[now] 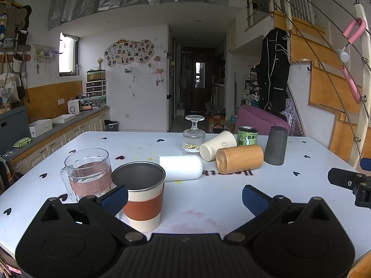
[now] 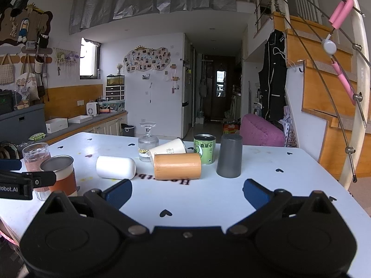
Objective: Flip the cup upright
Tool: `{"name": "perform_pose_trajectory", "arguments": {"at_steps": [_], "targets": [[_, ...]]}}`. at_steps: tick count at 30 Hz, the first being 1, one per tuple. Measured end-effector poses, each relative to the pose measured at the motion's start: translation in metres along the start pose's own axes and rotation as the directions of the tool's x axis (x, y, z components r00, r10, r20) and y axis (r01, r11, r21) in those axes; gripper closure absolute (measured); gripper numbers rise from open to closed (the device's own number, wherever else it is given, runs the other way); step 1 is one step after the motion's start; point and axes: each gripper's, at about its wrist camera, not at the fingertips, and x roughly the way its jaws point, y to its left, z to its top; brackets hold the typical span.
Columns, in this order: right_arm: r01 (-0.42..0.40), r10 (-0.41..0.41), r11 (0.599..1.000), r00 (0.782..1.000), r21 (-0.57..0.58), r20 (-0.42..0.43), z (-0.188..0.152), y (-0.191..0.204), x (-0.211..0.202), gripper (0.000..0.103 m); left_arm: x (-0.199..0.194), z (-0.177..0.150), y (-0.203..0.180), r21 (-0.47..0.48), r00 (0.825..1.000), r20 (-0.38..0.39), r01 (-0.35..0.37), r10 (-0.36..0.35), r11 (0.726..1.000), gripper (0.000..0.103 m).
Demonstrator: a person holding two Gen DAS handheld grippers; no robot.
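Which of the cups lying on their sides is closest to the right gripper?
The bamboo cup, straight ahead of the open right gripper. The white cup lies off to the left, and the paper cup sits behind the bamboo one.

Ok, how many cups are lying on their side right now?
3, grouped mid-table: the white cup nearest the left, the bamboo cup right of it, and the paper cup just behind the bamboo one. No others visible, though the cluster may hide something.
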Motion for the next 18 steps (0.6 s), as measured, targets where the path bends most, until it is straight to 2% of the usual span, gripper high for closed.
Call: {"name": "perform_pose_trajectory", "arguments": {"at_steps": [18], "targets": [[0.000, 0.000, 1.000, 1.000, -0.001, -0.002, 0.002, 0.007, 0.004, 0.000, -0.003, -0.001, -0.007, 0.000, 1.000, 0.000, 0.002, -0.002, 1.000, 0.000]]}}
